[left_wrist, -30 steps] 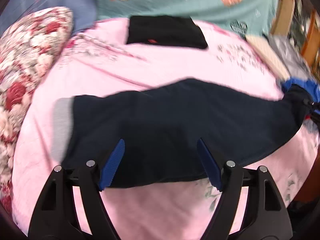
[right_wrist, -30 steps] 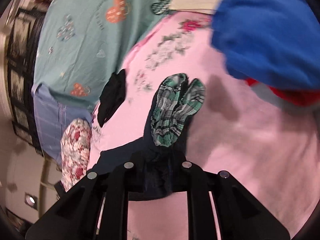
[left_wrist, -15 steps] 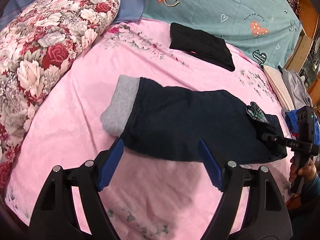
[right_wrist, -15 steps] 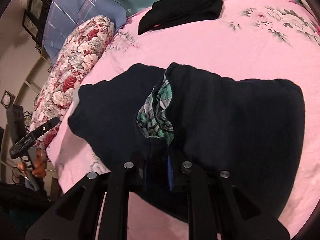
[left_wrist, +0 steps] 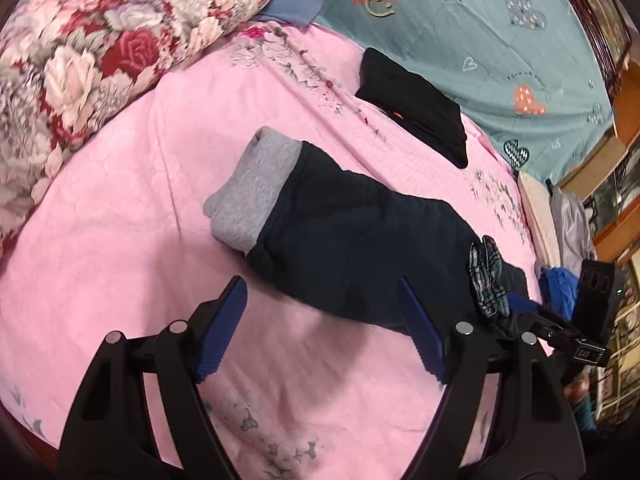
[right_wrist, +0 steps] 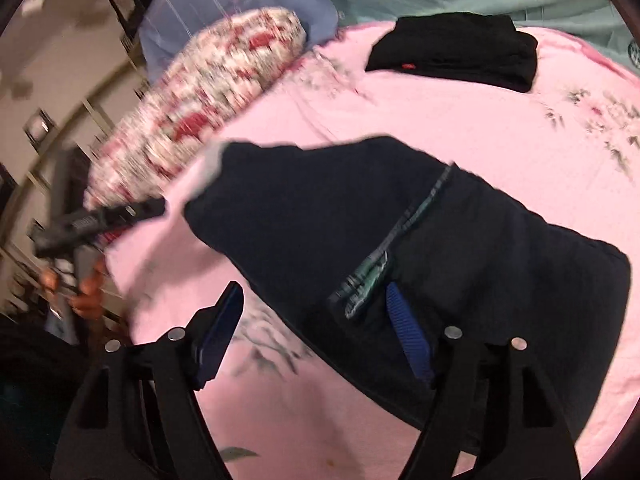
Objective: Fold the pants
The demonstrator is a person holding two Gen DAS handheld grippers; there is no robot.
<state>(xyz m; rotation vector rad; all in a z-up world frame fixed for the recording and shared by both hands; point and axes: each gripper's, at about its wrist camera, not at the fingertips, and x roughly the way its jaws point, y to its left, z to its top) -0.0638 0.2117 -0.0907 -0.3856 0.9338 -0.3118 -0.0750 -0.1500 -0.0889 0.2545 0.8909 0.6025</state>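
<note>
Dark navy pants (left_wrist: 360, 240) lie folded lengthwise on the pink bedsheet (left_wrist: 120, 240), with grey cuffs (left_wrist: 256, 192) at the far left end and a green plaid lining (left_wrist: 486, 276) showing at the waist end. My left gripper (left_wrist: 320, 328) is open and empty, just short of the pants' near edge. My right gripper (right_wrist: 312, 332) is open over the waist end of the pants (right_wrist: 400, 220), its right finger (right_wrist: 408, 332) resting on the cloth beside the plaid lining (right_wrist: 368, 280). It also shows in the left wrist view (left_wrist: 560, 332).
A folded black garment (left_wrist: 416, 108) lies farther back on the sheet. A floral pillow (left_wrist: 80, 60) lies at the left. A teal blanket (left_wrist: 500, 32) lies behind. A blue garment (left_wrist: 560, 288) and other clothes lie at the right bed edge.
The right gripper has let go of the pants' waist and opened. The pants now lie flat on the sheet. The left gripper stayed open and drew back a little.
</note>
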